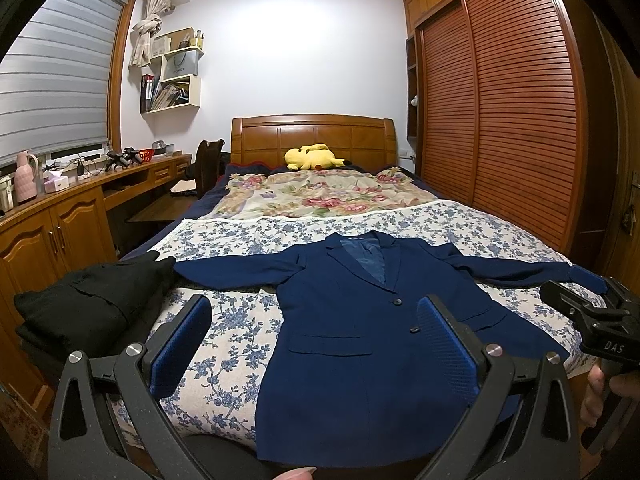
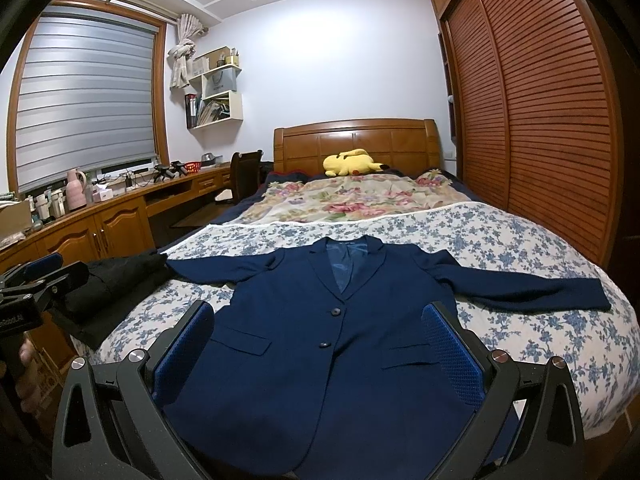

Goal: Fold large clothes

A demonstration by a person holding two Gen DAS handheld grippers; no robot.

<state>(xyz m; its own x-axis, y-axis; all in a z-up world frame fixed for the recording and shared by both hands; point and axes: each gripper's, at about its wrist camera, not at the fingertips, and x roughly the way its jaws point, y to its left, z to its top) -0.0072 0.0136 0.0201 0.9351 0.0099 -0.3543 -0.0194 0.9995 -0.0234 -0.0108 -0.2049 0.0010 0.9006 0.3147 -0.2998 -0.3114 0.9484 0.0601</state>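
Blazer [image 1: 360, 332], navy, spread face-up on floral sheet [image 1: 232, 344] at foot of bed [image 2: 520, 240]; two buttons fastened, both sleeves stretched sideways, collar toward headboard [image 1: 312, 136]. Left to right:

- Desk [image 1: 120, 178] under window, cluttered with small items.
- Black garment [image 1: 92, 300], folded, at left bed edge, touching or just overlapping left sleeve cuff.
- Left gripper [image 1: 316, 344], held above lower half of blazer; jaws spread wide, blue pads apart, nothing between them.
- Right gripper [image 2: 320, 348], likewise above blazer hem region; jaws spread wide, empty. Seen from left wrist view near right sleeve cuff, with fingers [image 1: 596, 392] of holding hand visible beneath.
- Plush [image 1: 314, 157], yellow, lying against headboard beyond floral quilt [image 1: 316, 196].
- Wardrobe [image 1: 520, 120], slatted sliding doors, along right wall.
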